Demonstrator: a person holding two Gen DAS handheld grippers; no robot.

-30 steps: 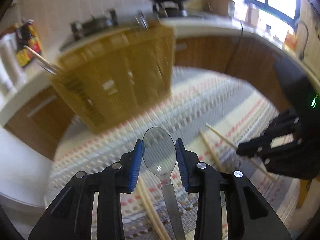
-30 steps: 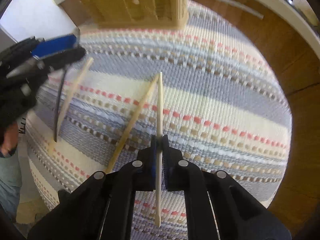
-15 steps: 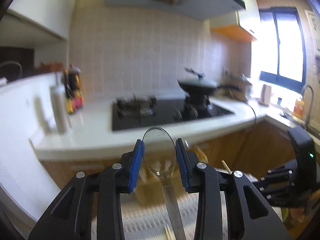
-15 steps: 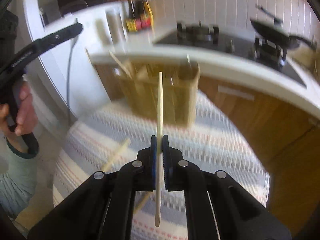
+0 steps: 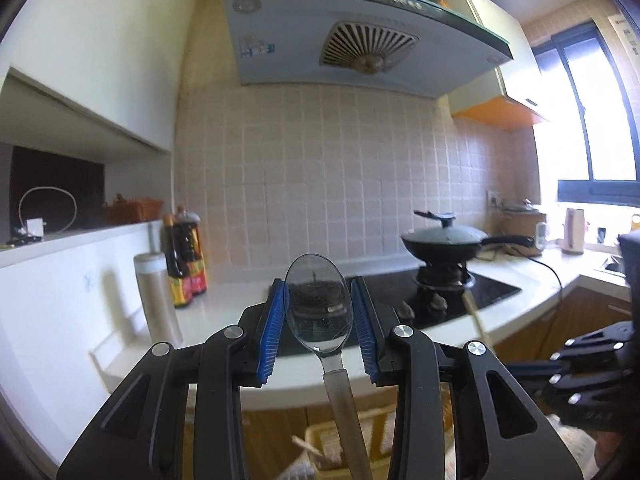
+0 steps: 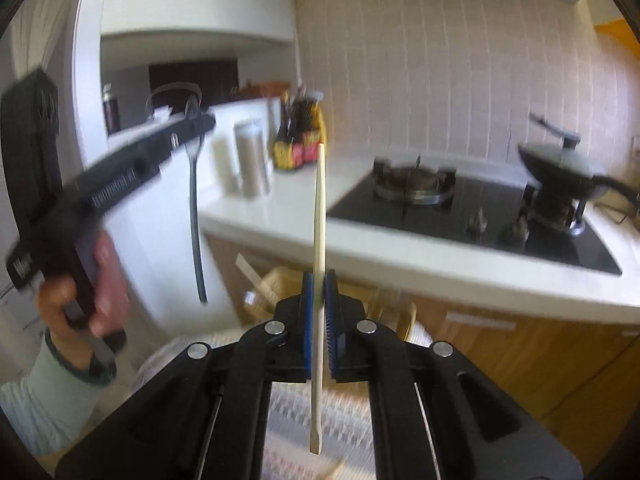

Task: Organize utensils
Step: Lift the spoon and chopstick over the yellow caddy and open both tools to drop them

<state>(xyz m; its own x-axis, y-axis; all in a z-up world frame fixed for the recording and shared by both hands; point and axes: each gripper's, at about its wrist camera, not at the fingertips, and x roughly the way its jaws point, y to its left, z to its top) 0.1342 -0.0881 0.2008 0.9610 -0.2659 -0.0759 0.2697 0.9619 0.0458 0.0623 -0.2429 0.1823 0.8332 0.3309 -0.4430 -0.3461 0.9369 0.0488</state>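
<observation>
My left gripper (image 5: 319, 320) is shut on the bowl of a metal spoon (image 5: 318, 304), blue pads on both sides, and the handle runs back toward the camera. In the right wrist view the same left gripper (image 6: 200, 122) is raised at the left with the spoon (image 6: 196, 216) hanging down from it. My right gripper (image 6: 319, 292) is shut on a pale wooden chopstick (image 6: 319, 220) that stands upright through its pads. A wooden utensil holder (image 6: 276, 288) sits below, behind the grippers, on a striped cloth (image 6: 304, 420).
Behind the holder runs a white counter (image 6: 440, 264) with a black gas hob (image 6: 480, 216), a lidded wok (image 5: 444, 238), sauce bottles (image 5: 186, 264) and a white cylinder (image 5: 156, 296). A hand and a pale sleeve (image 6: 48, 392) are at the lower left. An extractor hood (image 5: 360, 40) hangs overhead.
Both grippers rose from the striped cloth and tilted up, so the views swung from the table to the counter and wall. The spoon and the chopstick came up with them.
</observation>
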